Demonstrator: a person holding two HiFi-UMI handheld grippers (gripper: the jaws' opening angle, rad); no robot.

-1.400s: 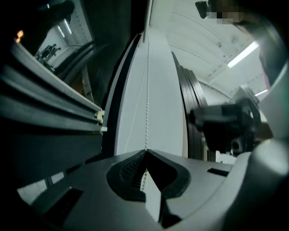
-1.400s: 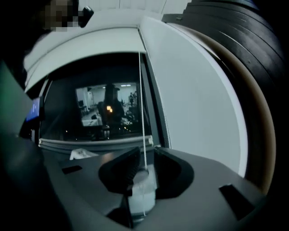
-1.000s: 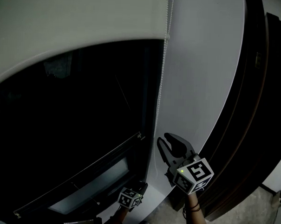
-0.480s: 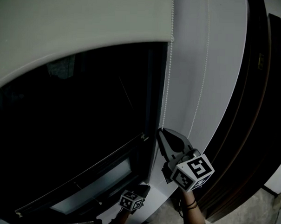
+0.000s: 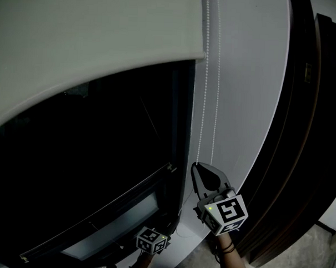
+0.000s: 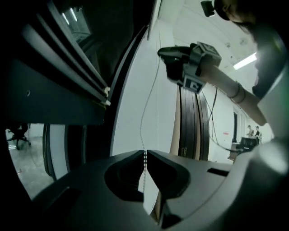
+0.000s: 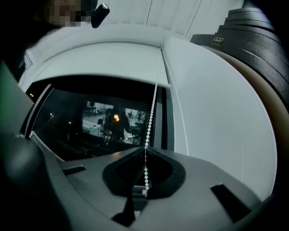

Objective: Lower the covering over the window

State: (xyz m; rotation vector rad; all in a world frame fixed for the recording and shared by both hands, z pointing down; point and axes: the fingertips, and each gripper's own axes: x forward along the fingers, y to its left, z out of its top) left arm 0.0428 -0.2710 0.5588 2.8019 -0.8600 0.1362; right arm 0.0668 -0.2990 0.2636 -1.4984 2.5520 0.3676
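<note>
roller blind (image 5: 94, 38) stands part-way down, its bottom edge crossing the upper part of the dark window (image 5: 99, 172). bead chain (image 5: 205, 93) hangs in two strands beside the blind's right edge, against the white wall (image 5: 241, 106). right claw (image 7: 145, 149) is pressed together, pinching the chain. left claw (image 6: 145, 152), lower down beneath the right one, likewise pinches a strand of the chain

The pale grey roller blind (image 5: 94, 44) covers only the top of the dark window (image 5: 88, 171). Its white bead chain (image 5: 204, 104) hangs down the right side.
</note>
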